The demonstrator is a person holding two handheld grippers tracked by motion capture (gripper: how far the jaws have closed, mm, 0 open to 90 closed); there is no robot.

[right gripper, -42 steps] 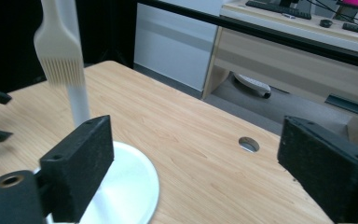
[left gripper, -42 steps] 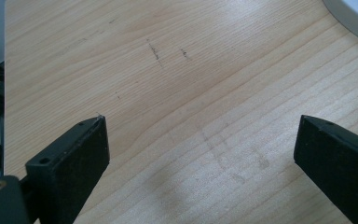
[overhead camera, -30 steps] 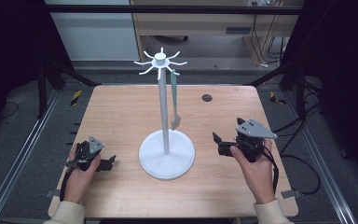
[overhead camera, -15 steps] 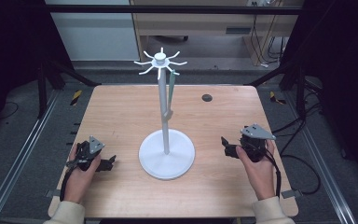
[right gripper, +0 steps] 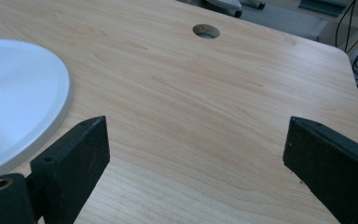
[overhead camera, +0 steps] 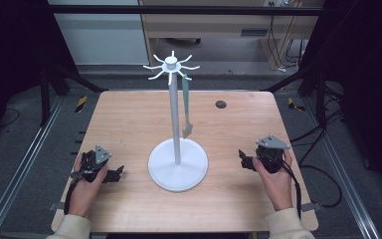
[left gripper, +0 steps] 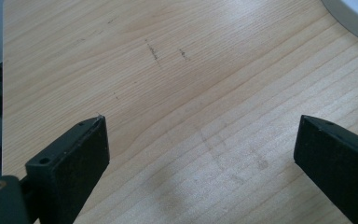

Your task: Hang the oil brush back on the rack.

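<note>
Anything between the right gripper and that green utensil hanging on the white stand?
Nothing visible. Bare table lies between the right gripper and the green utensil, which hangs from a hook on the right-hand side of the white stand. The stand's round base sits below and left of that path.

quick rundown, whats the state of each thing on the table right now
left gripper: open, holding nothing, low over the table
right gripper: open, holding nothing, low over the table
white stand: upright at the table's middle
green utensil: hanging from one of the stand's hooks, clear of the base
table: bare wood, small round hole near far edge
</note>
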